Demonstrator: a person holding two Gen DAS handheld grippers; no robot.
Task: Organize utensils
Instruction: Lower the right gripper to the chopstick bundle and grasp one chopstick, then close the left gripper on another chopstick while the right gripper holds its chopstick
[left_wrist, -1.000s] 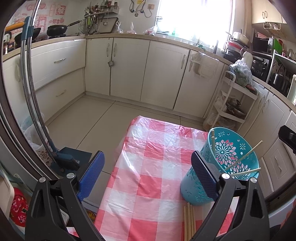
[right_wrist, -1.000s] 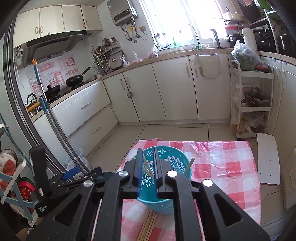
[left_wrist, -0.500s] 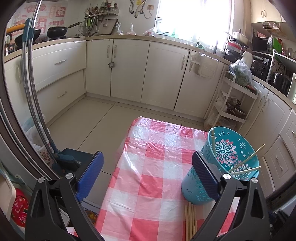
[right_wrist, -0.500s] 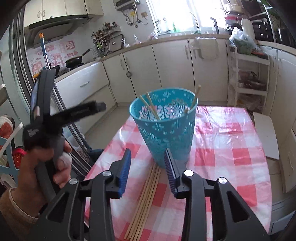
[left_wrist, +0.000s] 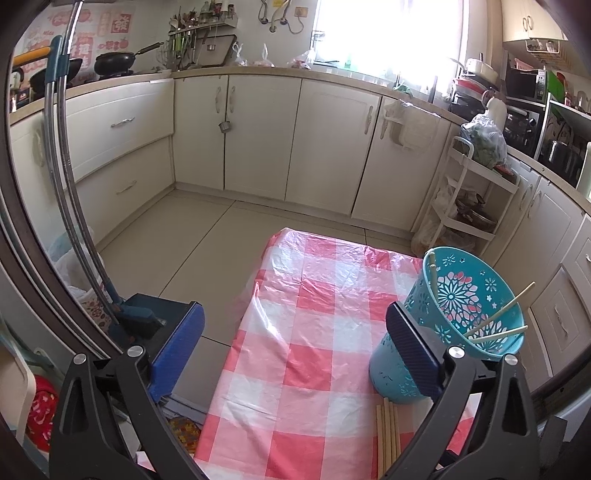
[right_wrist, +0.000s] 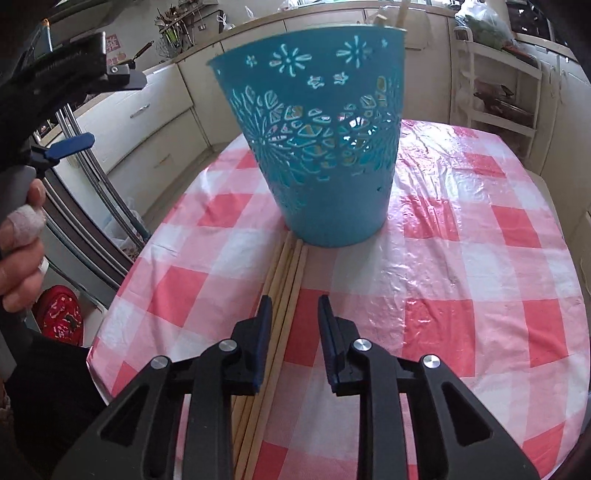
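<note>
left gripper (left_wrist: 295, 347): black frame, blue pads | right gripper (right_wrist: 293, 325): same, silver screws

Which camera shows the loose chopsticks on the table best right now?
The right wrist view: the loose chopsticks run from the teal basket to the open right gripper. The left wrist view shows only their ends beside its right finger.

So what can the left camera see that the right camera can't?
Only the left wrist view looks down into the blue basket, showing chopsticks inside, plus the bare floor.

Only the right wrist view shows the open right gripper low over the loose chopsticks, and the person's hand.

Both show the basket, the loose chopsticks at its base, and the checked tablecloth.
</note>
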